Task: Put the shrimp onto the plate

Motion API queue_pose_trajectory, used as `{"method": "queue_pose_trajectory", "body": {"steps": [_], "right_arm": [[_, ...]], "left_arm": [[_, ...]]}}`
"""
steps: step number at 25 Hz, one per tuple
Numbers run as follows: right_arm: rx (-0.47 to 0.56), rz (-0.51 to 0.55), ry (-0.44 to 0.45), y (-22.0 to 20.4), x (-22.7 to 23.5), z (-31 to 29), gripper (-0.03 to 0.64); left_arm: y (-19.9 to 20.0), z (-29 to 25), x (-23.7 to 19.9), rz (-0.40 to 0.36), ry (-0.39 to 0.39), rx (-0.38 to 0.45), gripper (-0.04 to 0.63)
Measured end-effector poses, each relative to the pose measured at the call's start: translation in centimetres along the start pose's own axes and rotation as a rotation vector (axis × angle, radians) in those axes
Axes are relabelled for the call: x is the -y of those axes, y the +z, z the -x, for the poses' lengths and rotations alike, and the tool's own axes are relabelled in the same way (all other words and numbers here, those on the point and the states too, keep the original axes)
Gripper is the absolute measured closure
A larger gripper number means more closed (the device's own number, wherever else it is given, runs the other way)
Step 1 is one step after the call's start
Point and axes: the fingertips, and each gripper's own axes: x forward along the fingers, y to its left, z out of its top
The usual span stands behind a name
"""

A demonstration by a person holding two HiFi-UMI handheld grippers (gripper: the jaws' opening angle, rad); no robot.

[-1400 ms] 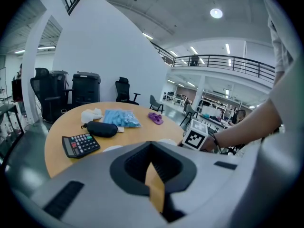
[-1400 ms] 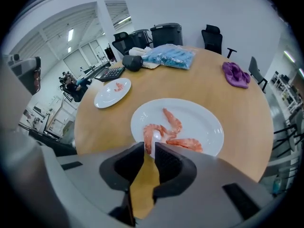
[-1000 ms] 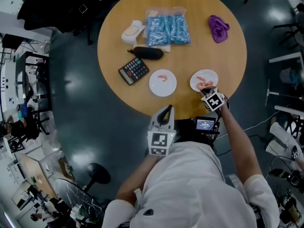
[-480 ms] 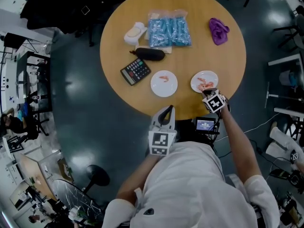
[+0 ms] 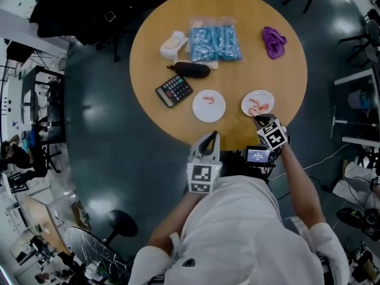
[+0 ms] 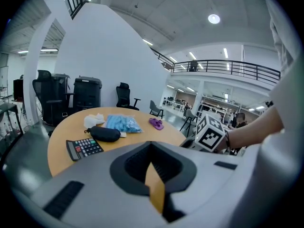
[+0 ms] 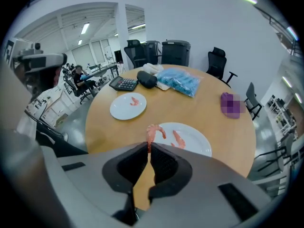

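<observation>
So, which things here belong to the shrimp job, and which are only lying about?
Job: pink shrimp, pinched in the right gripper; white round plate near it; second white round plate.
Lying about: black calculator; black oval pouch; blue plastic packet; purple cloth; white bundle.

Bright, even indoor light from ceiling lamps (image 6: 213,18) high above the left gripper (image 6: 152,148). The counter (image 5: 237,52) glows warm; the floor (image 5: 326,46) beyond the right gripper (image 7: 148,146) is dim with pale glare spots. Both gripper views bend and darken at their edges, near gripper bodies soft
</observation>
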Motion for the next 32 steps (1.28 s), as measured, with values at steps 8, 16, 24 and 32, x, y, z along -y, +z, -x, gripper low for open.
{"method": "queue_pose_trajectory", "body": {"steps": [8,16,24,32], "right_arm": [[0.086,0.106,0.046,6.7,-5.4,-1.4,0.584],[0.056,0.206,0.07,12.2,-10.5,-8.7,0.584],[-0.046,0.196,0.09,12.0,-10.8,-13.1,0.584],[-0.093,0.2,0.079,11.6,-10.6,-14.5,0.581]], "left_arm": [[0.2,1.3,-2.4,0.028,0.032,0.016,0.589],[-1.1,2.5,-4.8,0.068,0.063,0.014,0.589],[-1.6,3.3,-7.0,0.093,0.084,0.006,0.589],[-1.4,3.3,-7.3,0.075,0.086,0.01,0.589]]}}
